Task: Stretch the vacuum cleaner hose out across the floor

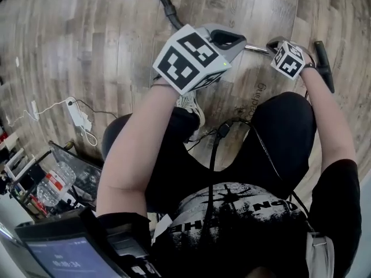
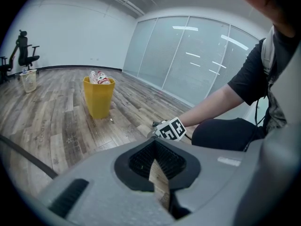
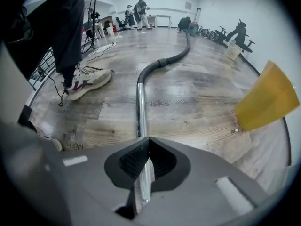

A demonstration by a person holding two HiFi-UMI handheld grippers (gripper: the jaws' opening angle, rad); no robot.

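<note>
Both tongs are pressed together, the left gripper (image 2: 154, 159) empty, the right gripper (image 3: 148, 138) over the metal tube's (image 3: 139, 107) near end, grip unclear; the hose (image 3: 164, 60) curves away across the floor (image 3: 202, 93); straightening it likely needs a firm pinch and pull.

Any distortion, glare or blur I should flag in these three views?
Head view: strong fisheye, wood floor planks bow toward the edges. Left gripper view: bright light streaks reflect on the glass wall; dark vignette at the corners. Right gripper view: yellow bin stretched and tilted at the picture's edge; metal tube sharp, with a bright highlight.
</note>
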